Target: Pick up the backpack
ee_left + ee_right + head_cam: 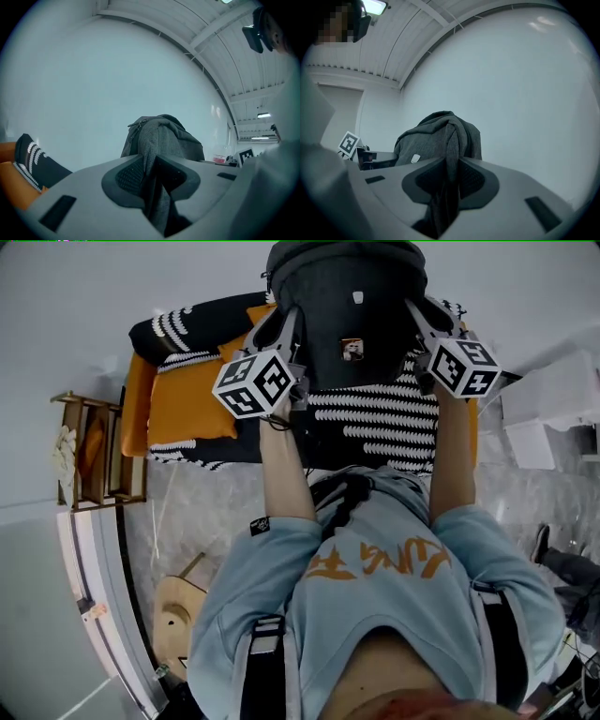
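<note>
A dark grey backpack [352,306] hangs in the air at the top middle of the head view, held between both grippers. My left gripper [286,332] is shut on a fold of its fabric on the left side, and my right gripper [419,322] is shut on the right side. In the left gripper view the grey fabric [164,136] runs down between the pads of the left gripper [151,176]. The right gripper view shows the same: a strip of the backpack [436,136] is pinched in the right gripper [451,180]. Both grippers point level towards a white wall.
Under the backpack lies a couch with an orange cushion [192,399] and a black-and-white striped blanket [384,418]. A wooden rack [94,451] stands at the left, white boxes [553,399] at the right, and a wooden stool [178,615] at the lower left.
</note>
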`<state>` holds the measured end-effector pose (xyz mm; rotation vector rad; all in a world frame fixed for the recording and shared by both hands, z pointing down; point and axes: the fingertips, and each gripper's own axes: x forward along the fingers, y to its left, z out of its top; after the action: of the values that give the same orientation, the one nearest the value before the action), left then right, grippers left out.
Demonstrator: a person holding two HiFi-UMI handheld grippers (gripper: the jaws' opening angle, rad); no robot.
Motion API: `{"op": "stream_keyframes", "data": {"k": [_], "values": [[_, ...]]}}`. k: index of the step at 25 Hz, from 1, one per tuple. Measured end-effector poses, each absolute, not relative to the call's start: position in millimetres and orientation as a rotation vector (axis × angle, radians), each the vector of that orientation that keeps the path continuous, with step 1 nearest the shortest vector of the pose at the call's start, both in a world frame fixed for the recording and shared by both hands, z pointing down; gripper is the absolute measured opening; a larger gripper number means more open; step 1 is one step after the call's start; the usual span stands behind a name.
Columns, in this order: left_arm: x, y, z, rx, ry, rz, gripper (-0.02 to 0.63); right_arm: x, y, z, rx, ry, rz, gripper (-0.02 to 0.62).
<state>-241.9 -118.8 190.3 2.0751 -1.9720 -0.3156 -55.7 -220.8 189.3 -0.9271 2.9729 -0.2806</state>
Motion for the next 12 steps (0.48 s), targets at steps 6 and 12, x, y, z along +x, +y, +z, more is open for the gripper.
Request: {"op": "stream_keyframes", "data": {"k": [6, 12], "values": [[-240, -120, 190, 2.110, -1.982, -0.321, 0.101, -52, -221, 190, -0.931, 2.924, -0.243, 0.097], [-243, -129, 198, 2.114, -1.946, -0.344, 0.097, -52, -223, 194, -0.963, 2.929, -0.232, 0.097]]}}
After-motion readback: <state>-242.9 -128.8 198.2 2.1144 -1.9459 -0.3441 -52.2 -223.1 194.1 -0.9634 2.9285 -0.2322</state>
